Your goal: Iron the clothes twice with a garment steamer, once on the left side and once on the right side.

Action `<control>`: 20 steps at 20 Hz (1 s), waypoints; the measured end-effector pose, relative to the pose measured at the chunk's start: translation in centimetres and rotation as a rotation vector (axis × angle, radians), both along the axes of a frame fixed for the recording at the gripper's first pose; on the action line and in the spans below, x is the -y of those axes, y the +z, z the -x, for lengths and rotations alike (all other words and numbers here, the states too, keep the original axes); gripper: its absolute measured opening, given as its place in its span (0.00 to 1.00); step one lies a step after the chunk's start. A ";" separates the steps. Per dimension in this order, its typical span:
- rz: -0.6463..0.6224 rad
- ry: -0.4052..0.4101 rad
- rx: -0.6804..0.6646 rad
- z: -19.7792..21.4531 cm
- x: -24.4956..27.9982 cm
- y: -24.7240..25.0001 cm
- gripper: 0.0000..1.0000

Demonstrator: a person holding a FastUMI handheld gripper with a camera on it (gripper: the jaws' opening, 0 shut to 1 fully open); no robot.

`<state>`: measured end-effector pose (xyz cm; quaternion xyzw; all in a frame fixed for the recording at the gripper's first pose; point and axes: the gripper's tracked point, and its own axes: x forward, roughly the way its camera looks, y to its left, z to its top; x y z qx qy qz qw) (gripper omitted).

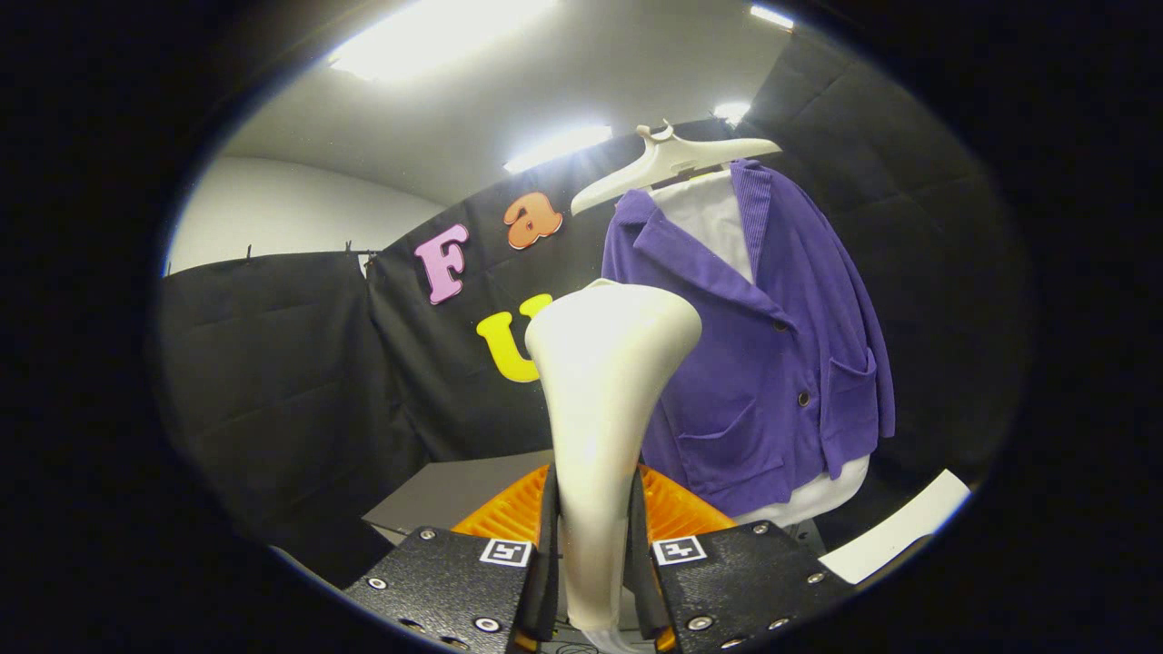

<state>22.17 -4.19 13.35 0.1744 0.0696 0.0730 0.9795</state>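
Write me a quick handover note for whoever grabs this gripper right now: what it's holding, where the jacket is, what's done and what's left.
Gripper: shut on the garment steamer, both fingers pressing its handle, head pointing up.
Purple jacket: on a white hanger over a white shirt, beyond the fingers, against the booth wall.
Done: steamer picked up. Its head is apart from the fabric.
Left: as far as this view tells, both passes, left side and right side.

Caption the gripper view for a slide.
Tongs shut on steamer, its head raised beside the hanging purple jacket.
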 end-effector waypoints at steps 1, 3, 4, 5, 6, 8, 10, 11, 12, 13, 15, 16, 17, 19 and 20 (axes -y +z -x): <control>-0.002 -0.007 0.015 -0.8 0.4 0.8 0.34; -0.010 -0.021 0.040 -2.2 1.3 2.4 0.34; -0.013 -0.028 0.055 -3.0 1.7 3.3 0.34; -0.015 -0.035 0.068 -3.8 2.1 4.1 0.34; -0.013 -0.045 0.083 -4.8 2.4 4.9 0.34; -0.007 -0.059 0.109 -6.7 3.0 6.2 0.34; -0.009 -0.078 0.126 -8.8 3.8 7.0 0.34; -0.011 -0.091 0.133 -9.7 4.3 7.3 0.34; -0.009 -0.102 0.137 -11.0 4.8 7.6 0.34; -0.004 -0.110 0.144 -12.1 5.0 7.6 0.34; 0.009 -0.120 0.132 -14.5 5.6 7.1 0.34; 0.006 -0.127 0.126 -15.6 5.9 6.8 0.34; 0.002 -0.133 0.117 -16.4 6.2 6.2 0.34; 0.007 -0.141 0.099 -17.7 6.7 4.7 0.34; 0.012 -0.142 0.083 -18.2 6.8 3.8 0.34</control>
